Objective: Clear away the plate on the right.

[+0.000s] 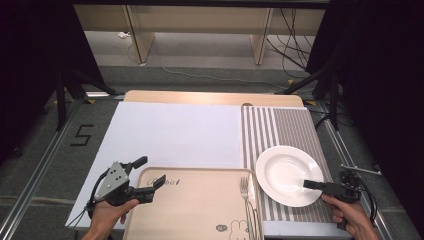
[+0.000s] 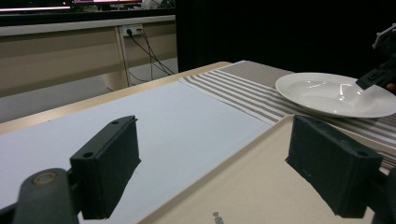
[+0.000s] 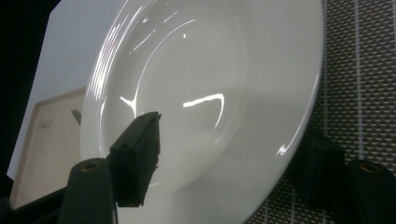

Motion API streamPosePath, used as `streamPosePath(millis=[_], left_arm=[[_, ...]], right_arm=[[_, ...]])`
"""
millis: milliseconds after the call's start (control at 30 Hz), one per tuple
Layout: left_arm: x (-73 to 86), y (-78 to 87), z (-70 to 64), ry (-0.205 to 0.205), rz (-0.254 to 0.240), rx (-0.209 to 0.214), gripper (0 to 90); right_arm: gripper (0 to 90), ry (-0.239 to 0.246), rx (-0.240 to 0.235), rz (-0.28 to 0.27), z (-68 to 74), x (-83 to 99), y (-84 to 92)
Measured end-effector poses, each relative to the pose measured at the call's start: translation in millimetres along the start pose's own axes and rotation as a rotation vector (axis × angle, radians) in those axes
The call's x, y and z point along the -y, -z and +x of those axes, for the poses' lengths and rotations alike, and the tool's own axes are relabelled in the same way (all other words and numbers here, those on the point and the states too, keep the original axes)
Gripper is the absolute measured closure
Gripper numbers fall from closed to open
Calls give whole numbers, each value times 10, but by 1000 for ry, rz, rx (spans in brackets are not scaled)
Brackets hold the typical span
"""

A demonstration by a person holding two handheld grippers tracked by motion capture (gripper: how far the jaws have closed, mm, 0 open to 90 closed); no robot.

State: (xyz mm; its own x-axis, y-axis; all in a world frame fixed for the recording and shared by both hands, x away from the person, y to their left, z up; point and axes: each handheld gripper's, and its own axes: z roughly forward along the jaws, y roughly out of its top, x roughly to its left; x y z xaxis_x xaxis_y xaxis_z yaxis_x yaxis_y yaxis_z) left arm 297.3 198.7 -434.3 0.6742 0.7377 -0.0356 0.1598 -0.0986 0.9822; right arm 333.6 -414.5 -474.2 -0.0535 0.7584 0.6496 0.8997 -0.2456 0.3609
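The white plate (image 1: 286,175) sits on the striped mat (image 1: 290,127) at the desk's right side, just beside the beige tray (image 1: 200,210). The right tongs (image 1: 312,184) straddle its near rim, one jaw above and one beneath, not yet pinching. The left tongs (image 1: 150,176) gape open over the tray's corner.

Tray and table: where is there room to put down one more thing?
The white sheet behind the tray is bare, and so is the tray's middle, between its left corner and the fork. The striped mat is free behind the plate. It is crowded where the right gripper straddles the plate's rim.
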Motion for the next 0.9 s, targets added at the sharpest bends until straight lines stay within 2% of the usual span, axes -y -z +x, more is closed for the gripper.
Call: streamPosePath(millis=[67, 267, 300, 333, 400, 467, 567, 633, 900], left_arm=[[1, -3, 1, -3, 1, 1, 160], [4, -16, 3, -1, -6, 7, 160], [2, -8, -2, -5, 4, 1, 160], [4, -14, -2, -3, -5, 7, 160], [3, -16, 0, -1, -6, 6, 160], [2, -9, -1, -4, 4, 0, 160], [3, -17, 0, -1, -6, 6, 159], [3, -13, -3, -5, 4, 2, 160], [2, -13, -5, -5, 4, 2, 160]], right_arm=[[344, 5, -16, -2, -13, -1, 6], [377, -15, -25, -7, -13, -5, -12], [377, -47, -34, -8, 9, -12, -19], [380, -40, -35, -10, 6, -12, -25], [395, -59, -32, -11, 11, -16, -33], [406, -61, -43, -15, -3, -14, -32], [421, -73, -43, -16, -8, -16, -37], [424, -89, -61, -20, -13, -15, -45], [457, -107, -44, -21, -21, -20, -64]])
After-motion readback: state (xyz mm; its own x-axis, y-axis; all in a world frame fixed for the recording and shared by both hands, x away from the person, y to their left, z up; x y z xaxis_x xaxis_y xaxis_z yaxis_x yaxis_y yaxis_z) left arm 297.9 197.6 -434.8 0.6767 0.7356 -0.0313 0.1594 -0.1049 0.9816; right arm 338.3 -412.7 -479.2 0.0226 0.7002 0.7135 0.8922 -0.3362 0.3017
